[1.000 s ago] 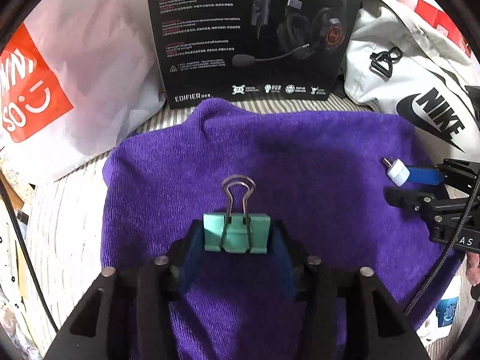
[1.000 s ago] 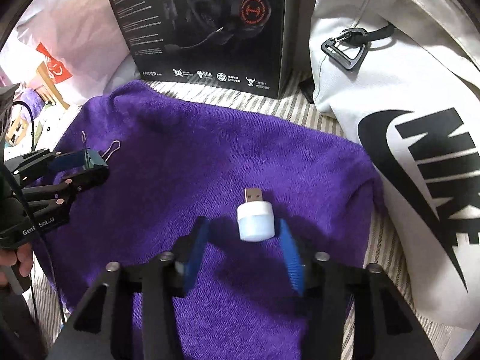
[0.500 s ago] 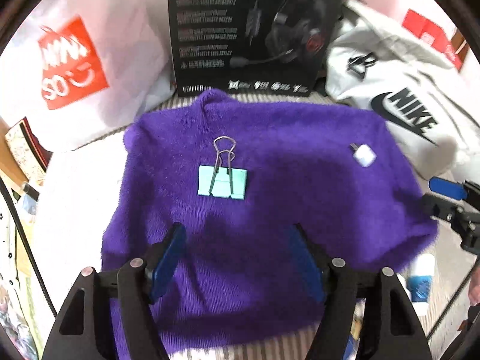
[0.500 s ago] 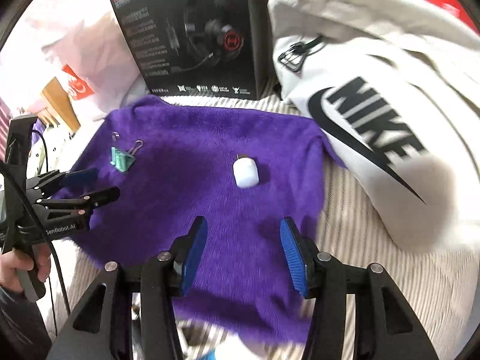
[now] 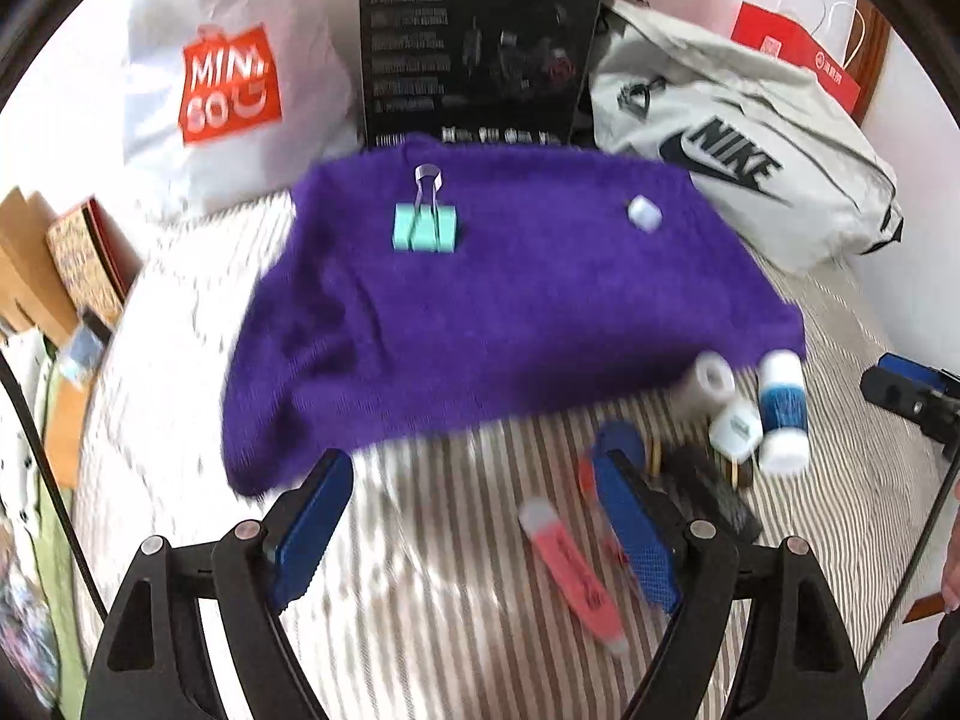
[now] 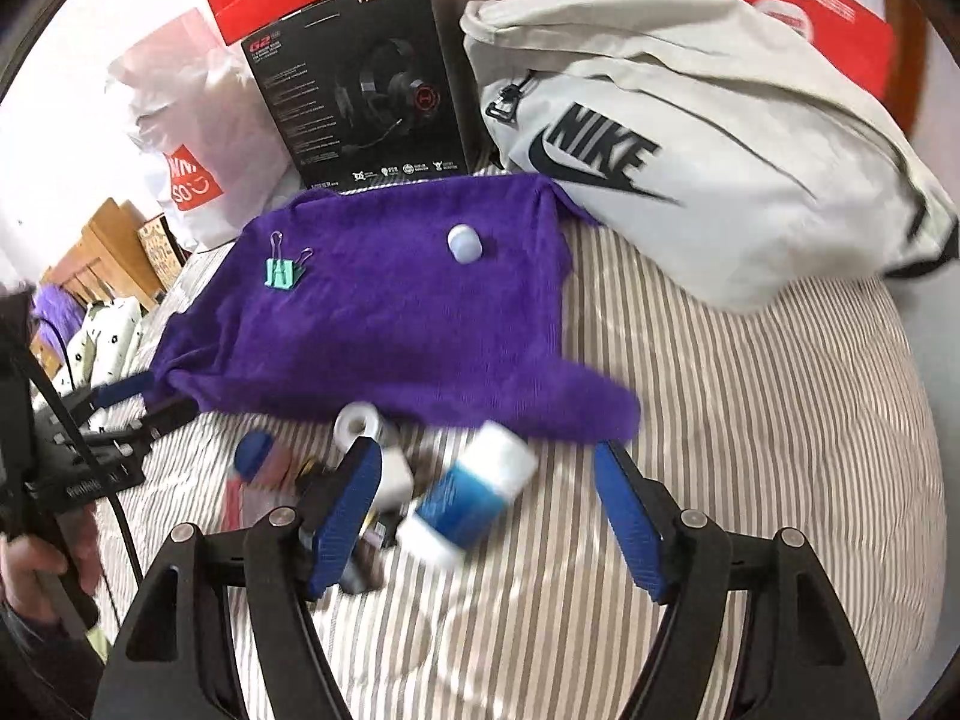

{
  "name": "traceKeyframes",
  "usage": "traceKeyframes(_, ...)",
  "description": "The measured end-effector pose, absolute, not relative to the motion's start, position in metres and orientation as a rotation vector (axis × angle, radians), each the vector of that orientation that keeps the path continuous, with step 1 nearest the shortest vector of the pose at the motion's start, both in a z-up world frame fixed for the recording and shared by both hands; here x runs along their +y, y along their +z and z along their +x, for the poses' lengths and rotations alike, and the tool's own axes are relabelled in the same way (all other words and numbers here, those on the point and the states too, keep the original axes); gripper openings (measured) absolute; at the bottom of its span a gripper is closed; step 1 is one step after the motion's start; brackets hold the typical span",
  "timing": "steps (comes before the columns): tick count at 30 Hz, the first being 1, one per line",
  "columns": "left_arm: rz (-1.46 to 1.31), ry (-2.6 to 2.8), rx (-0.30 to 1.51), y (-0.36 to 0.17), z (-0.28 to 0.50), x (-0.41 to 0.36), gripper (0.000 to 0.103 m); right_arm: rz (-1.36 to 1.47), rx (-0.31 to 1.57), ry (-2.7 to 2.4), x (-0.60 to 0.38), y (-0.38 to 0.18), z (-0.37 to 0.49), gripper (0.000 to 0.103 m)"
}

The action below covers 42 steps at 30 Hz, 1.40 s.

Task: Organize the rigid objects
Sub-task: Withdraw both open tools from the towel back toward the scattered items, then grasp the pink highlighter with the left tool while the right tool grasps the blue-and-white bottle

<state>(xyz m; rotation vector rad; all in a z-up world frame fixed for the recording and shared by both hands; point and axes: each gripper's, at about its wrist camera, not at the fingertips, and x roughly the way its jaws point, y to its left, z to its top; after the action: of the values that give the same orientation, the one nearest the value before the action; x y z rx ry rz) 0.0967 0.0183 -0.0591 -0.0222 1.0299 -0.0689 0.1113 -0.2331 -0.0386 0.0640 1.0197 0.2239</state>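
A purple towel (image 5: 510,312) (image 6: 390,324) lies on the striped bed. A teal binder clip (image 5: 426,227) (image 6: 281,273) and a small white USB light (image 5: 645,213) (image 6: 464,243) rest on it. Below the towel's near edge lies a loose pile: a blue-and-white bottle (image 5: 781,414) (image 6: 468,495), a white tape roll (image 5: 714,377) (image 6: 357,422), a white plug (image 5: 737,429), a pink tube (image 5: 570,570) and a blue cap (image 6: 253,453). My left gripper (image 5: 474,516) is open and empty above the striped sheet. My right gripper (image 6: 489,516) is open, with the bottle between its fingers, not clamped.
A black headset box (image 5: 480,42) (image 6: 366,102) stands behind the towel. A white Nike bag (image 5: 738,162) (image 6: 690,138) lies at the right. A Miniso bag (image 5: 228,78) (image 6: 186,180) lies at the left. Wooden items (image 5: 36,264) sit at the left bed edge.
Both grippers let go of the clip and the USB light and pulled back toward me. The loose pile below the towel has come into view.
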Motion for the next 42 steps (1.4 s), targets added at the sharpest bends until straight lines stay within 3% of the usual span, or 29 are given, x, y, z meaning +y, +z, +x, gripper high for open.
traceKeyframes(14,0.022,-0.057,1.093,-0.106,0.071,-0.009,0.083,0.085,1.021,0.237,-0.236,-0.042,0.062,0.073)
traceKeyframes(21,0.076,0.01,1.043,-0.105,0.064,0.006,0.082,0.069,1.015,0.213,-0.24,-0.045,0.057,0.073)
traceKeyframes(23,0.074,-0.001,1.036,-0.105,0.066,0.009,0.077,0.062,1.012,0.219,-0.24,-0.047,0.057,0.073)
traceKeyframes(25,0.066,-0.022,1.029,-0.105,0.068,0.008,0.061,0.056,1.012,0.221,-0.24,-0.05,0.058,0.073)
traceKeyframes(30,0.123,-0.053,1.004,-0.105,0.072,-0.007,0.048,0.051,1.031,0.214,-0.24,-0.058,0.062,0.073)
traceKeyframes(33,0.1,-0.111,1.002,-0.105,0.073,-0.011,0.016,0.051,1.039,0.209,-0.24,-0.064,0.065,0.073)
traceKeyframes(42,0.107,-0.117,0.983,-0.105,0.072,-0.012,0.017,0.119,1.059,0.191,-0.233,-0.082,0.106,0.073)
